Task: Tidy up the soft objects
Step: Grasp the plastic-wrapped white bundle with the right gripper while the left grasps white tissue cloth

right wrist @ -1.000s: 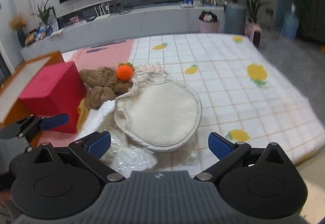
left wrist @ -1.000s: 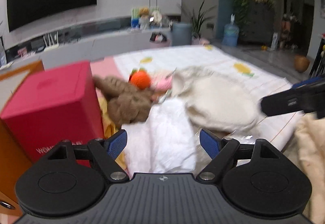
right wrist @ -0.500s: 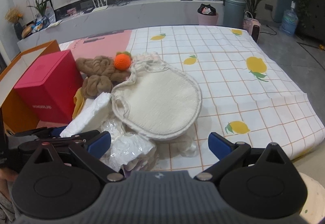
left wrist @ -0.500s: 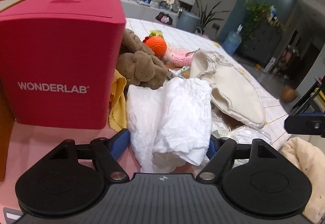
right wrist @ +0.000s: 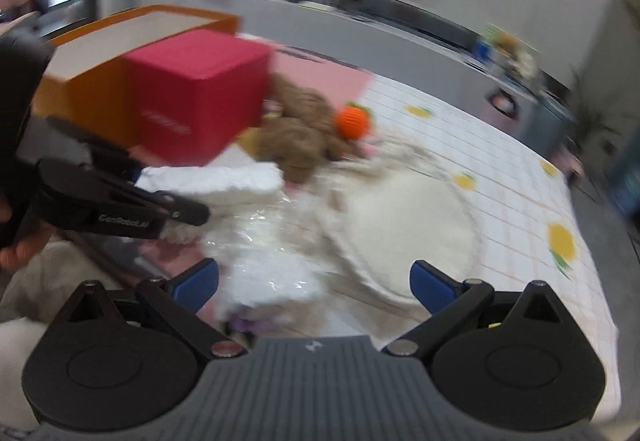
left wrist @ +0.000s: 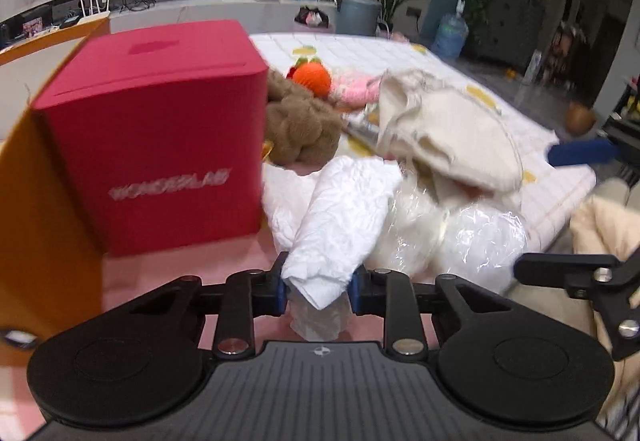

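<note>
My left gripper [left wrist: 317, 290] has its jaws closing, and the blue pads pinch the near end of a crumpled white cloth [left wrist: 344, 209]. The right wrist view shows that cloth [right wrist: 224, 181] from the side, with the left gripper [right wrist: 188, 213] on its near end. My right gripper [right wrist: 314, 281] is open above a plastic-wrapped white bundle [right wrist: 264, 261], with nothing between its pads. Behind lie a cream round cushion [right wrist: 404, 217], a brown plush [left wrist: 300, 129], an orange knitted ball [left wrist: 312, 79] and a pink knitted piece [left wrist: 356, 91].
A red box [left wrist: 160, 145] stands left of the pile, inside an orange box [left wrist: 40, 221]. The pile lies on a checked sheet with lemon prints [right wrist: 520, 201] over a pink mat. A hand [right wrist: 16, 249] holds the left gripper. A cream blanket [left wrist: 600, 233] hangs at right.
The left gripper's jaws went from wide apart to pinching the white cloth. The right gripper rolled and swung left toward the pile, staying open.
</note>
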Demonstrator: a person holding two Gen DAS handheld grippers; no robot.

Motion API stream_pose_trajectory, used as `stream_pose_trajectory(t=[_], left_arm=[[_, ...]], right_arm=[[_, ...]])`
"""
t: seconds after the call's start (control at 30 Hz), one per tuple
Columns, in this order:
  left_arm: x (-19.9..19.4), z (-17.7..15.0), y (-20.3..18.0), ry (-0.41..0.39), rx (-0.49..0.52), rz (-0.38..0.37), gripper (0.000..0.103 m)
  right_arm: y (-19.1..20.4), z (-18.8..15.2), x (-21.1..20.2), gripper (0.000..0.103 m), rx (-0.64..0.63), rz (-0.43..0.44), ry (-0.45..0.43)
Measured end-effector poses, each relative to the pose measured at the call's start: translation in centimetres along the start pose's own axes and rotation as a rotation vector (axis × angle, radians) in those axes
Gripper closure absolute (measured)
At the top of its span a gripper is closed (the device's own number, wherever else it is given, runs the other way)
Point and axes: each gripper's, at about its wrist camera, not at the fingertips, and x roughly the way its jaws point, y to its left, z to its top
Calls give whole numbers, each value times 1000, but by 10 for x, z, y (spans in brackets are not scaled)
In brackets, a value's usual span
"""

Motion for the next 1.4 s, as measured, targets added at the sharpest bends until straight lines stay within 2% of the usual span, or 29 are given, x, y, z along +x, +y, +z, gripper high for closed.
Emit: stream_pose_trajectory(t=[0.1, 0.17, 0.23, 0.3, 0.37, 0.47, 0.6, 0.7, 0.9, 1.03, 1.1, 1.27, 1.33, 1.4], left_arm=[[-12, -8, 7, 20, 14, 10, 69], [-19, -16, 11, 12, 19, 15, 66], [-19, -20, 16, 7, 5, 8, 55], [-17, -23, 22, 18, -39, -4, 25], [-14, -23, 27, 29, -76, -25, 20], [-12, -19, 29, 16, -79, -70, 14], [-9, -10, 22, 35, -18, -120, 14], [-9, -4, 24, 42, 5, -199, 12], [5, 10, 47, 174, -220, -340, 11], [13, 20, 51, 216, -294, -410, 10], [18, 25, 50, 218, -319, -413, 8], [44, 30, 40, 193, -346, -330, 9], [47, 29, 38, 172, -345, -316, 17], [51, 29, 31, 172, -310, -298, 35]], right_arm=[[14, 2, 9, 3, -30, 49, 2], [20, 3, 17, 3, -59, 51, 14], [24, 4, 31, 3, -98, 10, 49], [23, 1, 42, 5, -103, 4, 76], [20, -2, 50, 8, -90, 8, 93], [15, -3, 58, 21, -65, -3, 128], [15, -4, 58, 34, -74, -15, 147], [12, -4, 55, 35, -58, -8, 158], [12, -5, 55, 35, -51, -17, 173], [10, -5, 55, 35, -40, -20, 183], [8, -5, 55, 34, -30, -25, 192], [3, -6, 53, 34, -5, -32, 205], [3, -7, 52, 35, -1, -32, 207], [2, -7, 51, 39, -4, -24, 207]])
